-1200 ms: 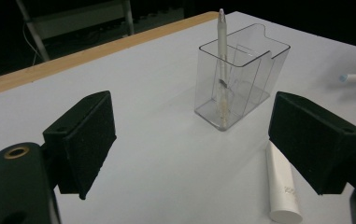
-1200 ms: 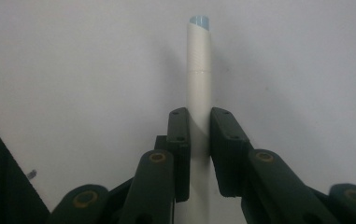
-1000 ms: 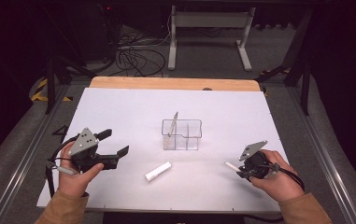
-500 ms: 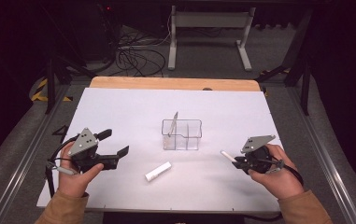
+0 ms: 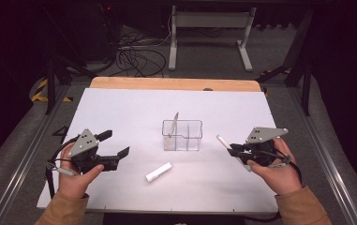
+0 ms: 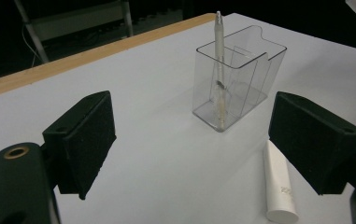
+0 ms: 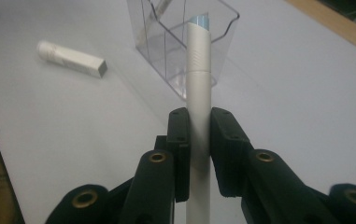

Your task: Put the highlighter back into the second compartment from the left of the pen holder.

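White sheeting covers the desk [image 5: 120,112], where a clear organizer [image 5: 182,135] stands mid-surface with one pen [image 6: 219,70] upright inside. Just right of it, the right gripper [image 5: 232,149] has its jaws clenched on a silver marker [image 7: 199,93], raised off the surface. Near the capped white tube [image 5: 159,172], the left gripper [image 5: 117,144] hovers, jaws released.

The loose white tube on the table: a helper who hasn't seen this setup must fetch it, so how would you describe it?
On the white table, find the clear divided holder near the middle. The white tube lies flat just in front of it, toward the person. Unlike the pen standing inside the holder, or the marker clamped in the right gripper, nothing touches it.
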{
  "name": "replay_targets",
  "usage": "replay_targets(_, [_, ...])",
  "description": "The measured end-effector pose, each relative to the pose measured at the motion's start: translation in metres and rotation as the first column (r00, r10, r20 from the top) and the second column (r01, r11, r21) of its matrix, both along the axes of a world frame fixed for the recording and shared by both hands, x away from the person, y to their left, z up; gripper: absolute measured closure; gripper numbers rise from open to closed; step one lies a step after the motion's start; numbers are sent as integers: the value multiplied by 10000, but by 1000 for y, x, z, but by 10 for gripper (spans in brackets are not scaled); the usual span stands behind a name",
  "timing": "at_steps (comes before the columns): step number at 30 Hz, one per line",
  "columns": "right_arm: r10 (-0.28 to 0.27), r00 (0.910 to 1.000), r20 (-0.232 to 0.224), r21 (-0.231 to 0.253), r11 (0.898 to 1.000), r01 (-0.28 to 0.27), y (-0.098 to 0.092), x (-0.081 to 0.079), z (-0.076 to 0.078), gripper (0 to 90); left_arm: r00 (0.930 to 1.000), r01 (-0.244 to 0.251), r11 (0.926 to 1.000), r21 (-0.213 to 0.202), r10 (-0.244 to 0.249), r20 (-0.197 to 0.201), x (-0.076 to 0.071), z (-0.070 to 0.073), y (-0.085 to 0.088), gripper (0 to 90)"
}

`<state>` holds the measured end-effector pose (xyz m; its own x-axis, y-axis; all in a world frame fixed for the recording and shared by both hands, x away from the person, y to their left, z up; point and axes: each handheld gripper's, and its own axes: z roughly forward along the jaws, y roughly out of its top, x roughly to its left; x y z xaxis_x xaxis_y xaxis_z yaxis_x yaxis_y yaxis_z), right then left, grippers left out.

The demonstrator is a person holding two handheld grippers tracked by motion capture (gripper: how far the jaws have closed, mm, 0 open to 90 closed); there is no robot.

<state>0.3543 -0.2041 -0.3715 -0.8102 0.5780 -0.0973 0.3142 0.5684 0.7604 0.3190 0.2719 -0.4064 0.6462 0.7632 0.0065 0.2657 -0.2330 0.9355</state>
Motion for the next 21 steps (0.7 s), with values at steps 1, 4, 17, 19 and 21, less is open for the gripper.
replay_targets(1, [25,10000,54,142,9999,-26,0,0,1,789,10000,-1,10000,6,1,-4,0,0,0,155])
replay_targets(4, [25,9997,247,543,9985,-38,2,1,5,789,10000,-21,10000,4,21,5,0,0,0,155])
replay_targets(17, [-14,9958,910,2018,9793,-170,7,6,16,789,10000,-17,10000,5,17,20,-1,1,1,155])
replay_targets(19, [-29,9952,979,2107,9774,-179,8,6,17,789,10000,-16,10000,8,16,21,-1,1,1,155])
replay_targets(21, [-6,9944,1053,2179,9757,-225,10,7,18,789,10000,-15,10000,8,15,22,-1,1,1,155])
